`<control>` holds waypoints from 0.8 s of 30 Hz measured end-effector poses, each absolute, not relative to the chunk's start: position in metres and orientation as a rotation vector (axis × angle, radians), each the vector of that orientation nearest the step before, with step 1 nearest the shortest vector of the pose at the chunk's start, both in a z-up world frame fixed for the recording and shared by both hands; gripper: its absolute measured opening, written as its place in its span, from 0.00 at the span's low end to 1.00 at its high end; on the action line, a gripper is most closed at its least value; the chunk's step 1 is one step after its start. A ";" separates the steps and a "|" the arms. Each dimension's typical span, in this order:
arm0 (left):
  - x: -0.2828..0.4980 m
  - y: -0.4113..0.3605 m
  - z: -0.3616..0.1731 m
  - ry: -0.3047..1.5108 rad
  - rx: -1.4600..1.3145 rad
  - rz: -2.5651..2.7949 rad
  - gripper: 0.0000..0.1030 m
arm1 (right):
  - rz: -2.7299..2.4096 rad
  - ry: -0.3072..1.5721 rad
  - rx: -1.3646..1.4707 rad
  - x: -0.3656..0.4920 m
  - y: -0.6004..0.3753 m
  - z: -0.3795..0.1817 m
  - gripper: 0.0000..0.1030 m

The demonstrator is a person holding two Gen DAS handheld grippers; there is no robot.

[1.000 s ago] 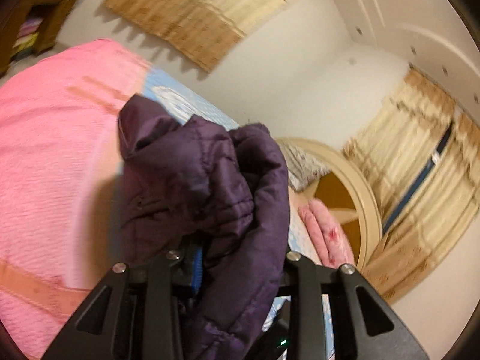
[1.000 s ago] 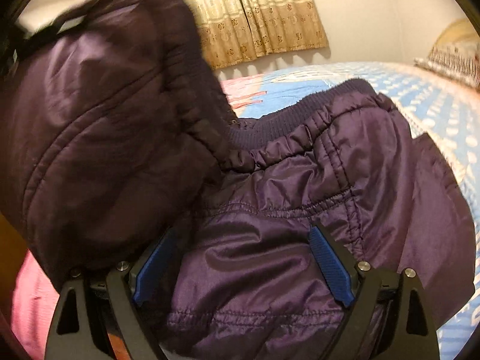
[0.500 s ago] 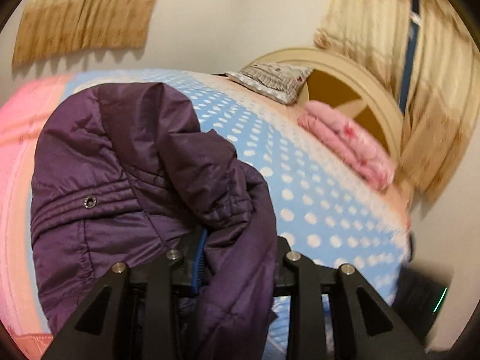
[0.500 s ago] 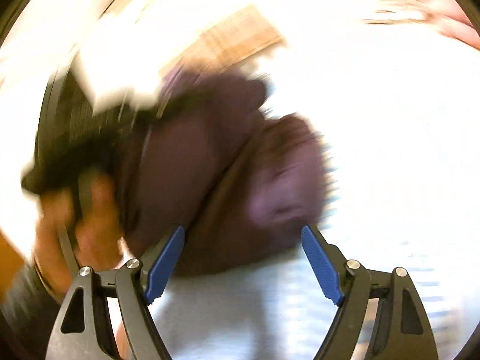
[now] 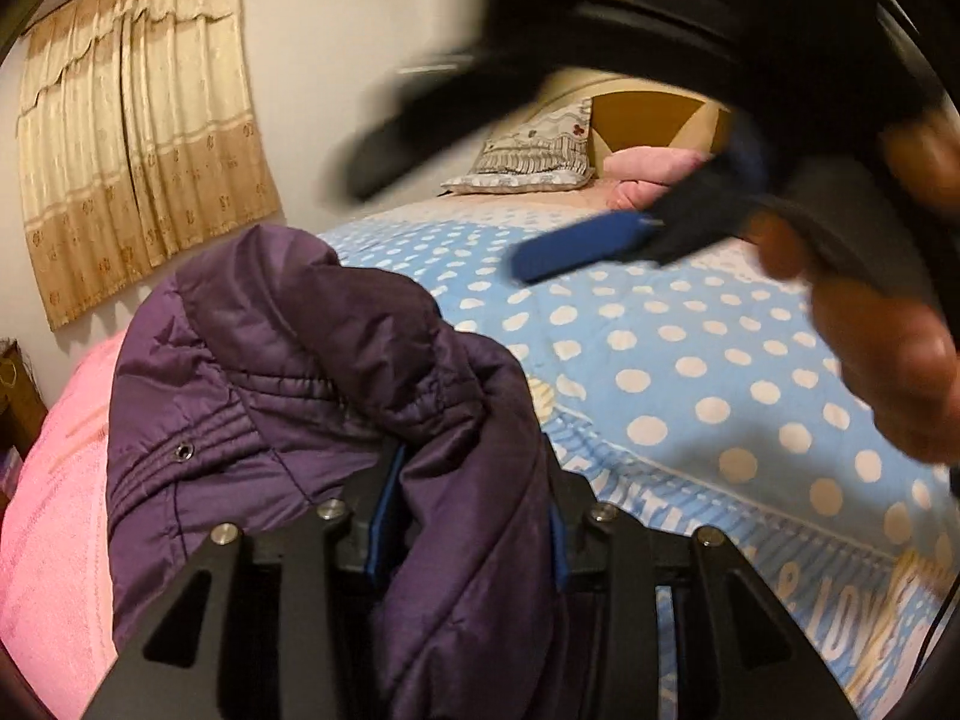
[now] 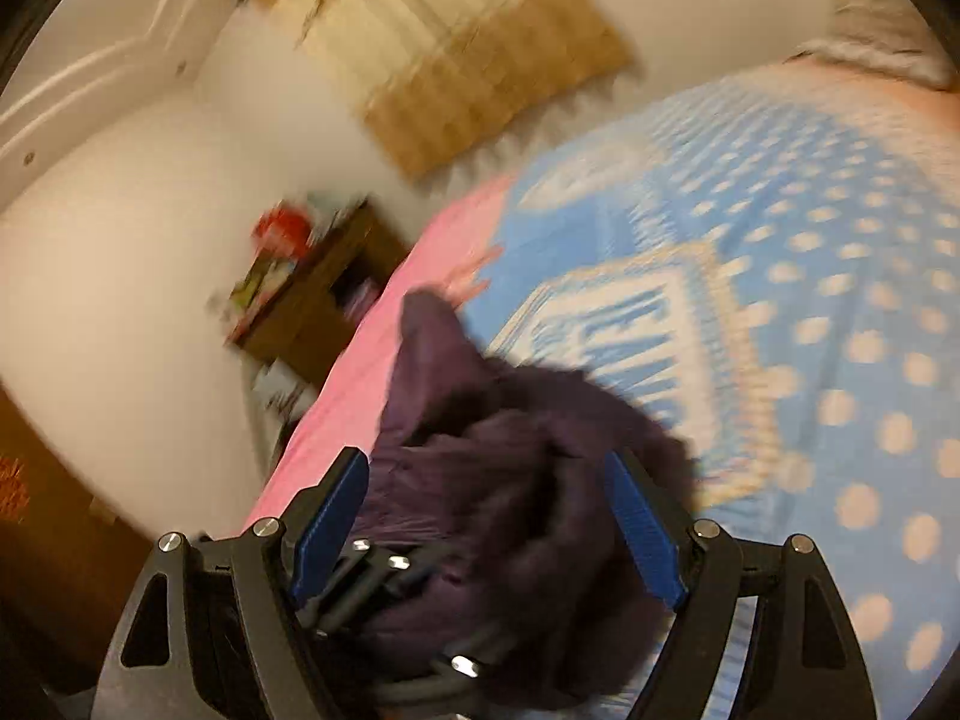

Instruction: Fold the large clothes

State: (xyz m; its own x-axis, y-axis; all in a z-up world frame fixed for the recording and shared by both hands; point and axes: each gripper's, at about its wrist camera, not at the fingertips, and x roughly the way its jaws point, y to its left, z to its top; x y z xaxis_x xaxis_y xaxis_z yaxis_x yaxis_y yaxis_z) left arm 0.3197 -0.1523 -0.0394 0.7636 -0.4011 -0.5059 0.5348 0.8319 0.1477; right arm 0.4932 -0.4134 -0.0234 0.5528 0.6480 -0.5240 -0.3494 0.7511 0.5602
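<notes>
A dark purple quilted jacket (image 5: 288, 372) lies bunched on the bed. My left gripper (image 5: 468, 516) is shut on a thick fold of it, low in the left wrist view. My right gripper (image 6: 486, 516) is open, its blue pads wide apart, hovering above the jacket (image 6: 528, 480) and above the left gripper's black frame (image 6: 390, 588). In the left wrist view the right gripper (image 5: 480, 210) shows blurred at the upper right, one blue pad (image 5: 576, 243) pointing left, held by a hand (image 5: 888, 360).
The bed has a blue polka-dot cover (image 5: 690, 360) and a pink blanket (image 5: 54, 510) at its left. A pillow (image 5: 528, 162) and folded pink bedding (image 5: 648, 174) lie by the headboard. Curtains (image 5: 138, 138) hang on the wall. A wooden side table (image 6: 324, 288) stands beside the bed.
My right gripper has let go of the jacket, opened, and swung up and over the left gripper. The left gripper has lowered the jacket toward the bed and turned toward the headboard.
</notes>
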 end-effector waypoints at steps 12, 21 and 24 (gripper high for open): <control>0.236 -0.163 -0.002 0.424 0.293 -0.587 0.69 | 0.544 0.985 0.281 0.506 -0.384 -0.080 0.18; 0.263 -0.083 0.019 0.488 0.086 -0.323 0.92 | 0.443 0.962 0.282 0.477 -0.398 -0.106 0.18; 0.292 -0.081 -0.011 0.626 0.051 -0.362 0.95 | 0.432 0.937 0.312 0.472 -0.401 -0.113 0.18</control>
State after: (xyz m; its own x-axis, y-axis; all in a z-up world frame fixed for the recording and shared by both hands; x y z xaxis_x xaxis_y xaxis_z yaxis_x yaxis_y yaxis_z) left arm 0.2920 -0.0810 -0.0112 0.7499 -0.3163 -0.5811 0.3465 0.9360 -0.0622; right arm 0.4718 -0.4014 -0.1133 0.5171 0.4855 -0.7049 -0.2205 0.8713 0.4384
